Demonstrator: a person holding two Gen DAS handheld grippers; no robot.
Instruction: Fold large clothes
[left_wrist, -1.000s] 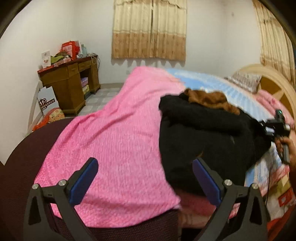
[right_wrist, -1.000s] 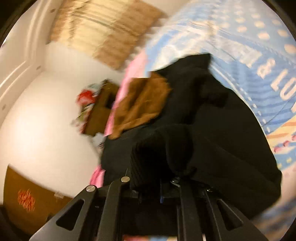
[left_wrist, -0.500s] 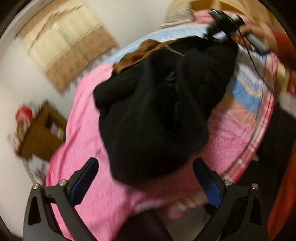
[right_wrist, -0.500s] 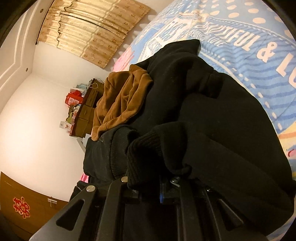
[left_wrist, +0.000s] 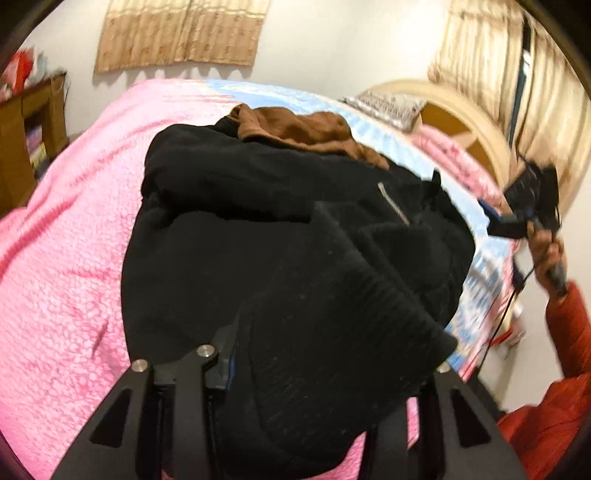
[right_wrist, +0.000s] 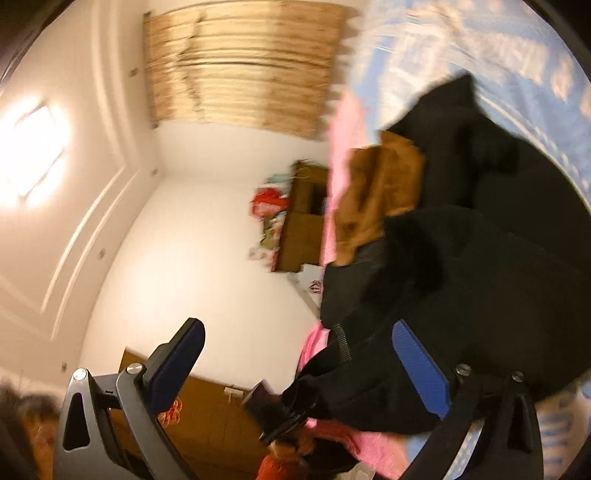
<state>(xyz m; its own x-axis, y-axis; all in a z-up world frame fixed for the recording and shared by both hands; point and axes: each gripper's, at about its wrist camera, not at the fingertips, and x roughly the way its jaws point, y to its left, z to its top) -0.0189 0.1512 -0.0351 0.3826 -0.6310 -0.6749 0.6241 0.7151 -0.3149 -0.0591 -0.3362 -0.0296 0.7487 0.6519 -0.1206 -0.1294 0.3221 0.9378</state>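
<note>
A large black fleece jacket (left_wrist: 280, 229) lies bunched on the bed, with a brown garment (left_wrist: 295, 127) at its far edge. My left gripper (left_wrist: 325, 373) is shut on the jacket's ribbed hem or cuff, which drapes over its fingers. My right gripper (right_wrist: 295, 365) is open and empty; the jacket (right_wrist: 498, 266) hangs beside its right finger (right_wrist: 419, 365). The right gripper also shows in the left wrist view (left_wrist: 524, 206), off the bed's right side. The left gripper shows in the right wrist view (right_wrist: 280, 410), holding the jacket's lower edge.
A pink blanket (left_wrist: 62, 236) covers the near bed; a blue printed sheet (left_wrist: 484, 266) lies to the right. A wooden headboard (left_wrist: 461, 122) and pillow (left_wrist: 384, 103) stand behind. A wooden desk (left_wrist: 26, 122) is at the left wall. The person's red sleeve (left_wrist: 565, 350) is at right.
My left gripper went from open above the jacket to shut on its ribbed edge. My right gripper let go of the jacket, opened and pulled away.
</note>
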